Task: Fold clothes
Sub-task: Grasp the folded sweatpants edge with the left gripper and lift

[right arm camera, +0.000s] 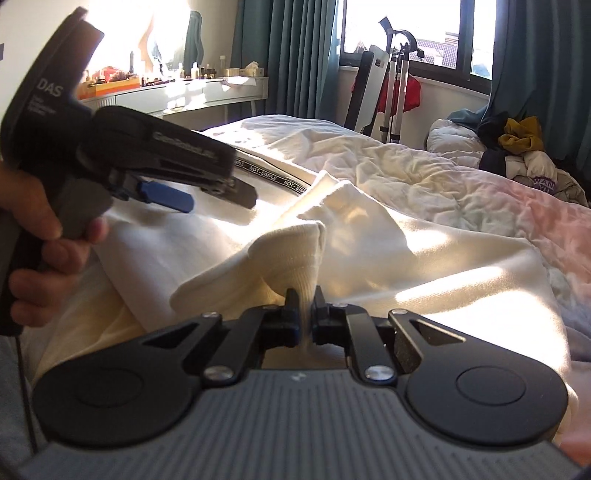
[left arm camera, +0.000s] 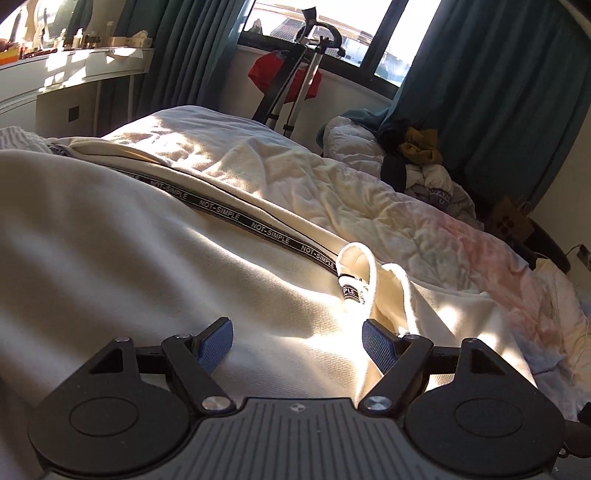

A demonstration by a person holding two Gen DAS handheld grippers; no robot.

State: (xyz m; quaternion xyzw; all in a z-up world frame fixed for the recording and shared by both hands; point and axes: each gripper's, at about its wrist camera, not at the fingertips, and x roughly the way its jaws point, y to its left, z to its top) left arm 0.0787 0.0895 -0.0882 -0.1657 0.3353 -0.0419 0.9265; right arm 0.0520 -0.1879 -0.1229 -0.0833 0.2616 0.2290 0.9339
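My right gripper (right arm camera: 304, 295) has its fingers pinched tight on a ribbed cuff of the cream cotton garment with a black lettered band (right arm camera: 369, 229), spread across the bed (right arm camera: 424, 173). My left gripper (left arm camera: 297, 341) hovers above it, fingers apart, empty.

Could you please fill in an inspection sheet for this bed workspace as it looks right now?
Surface: bed with rumpled, sunlit pale bedding.
Job's things: cream garment spread out, black lettered tape along it; ribbed cuff lifted.
Clutter: pile of clothes at the far corner.
Grippers: left gripper open, above the cloth; right gripper shut on the ribbed cuff.
Cables: thin dark cord below the hand.
Surroundings: teal curtains, window, dressing table crowded with bottles, folded metal stand.
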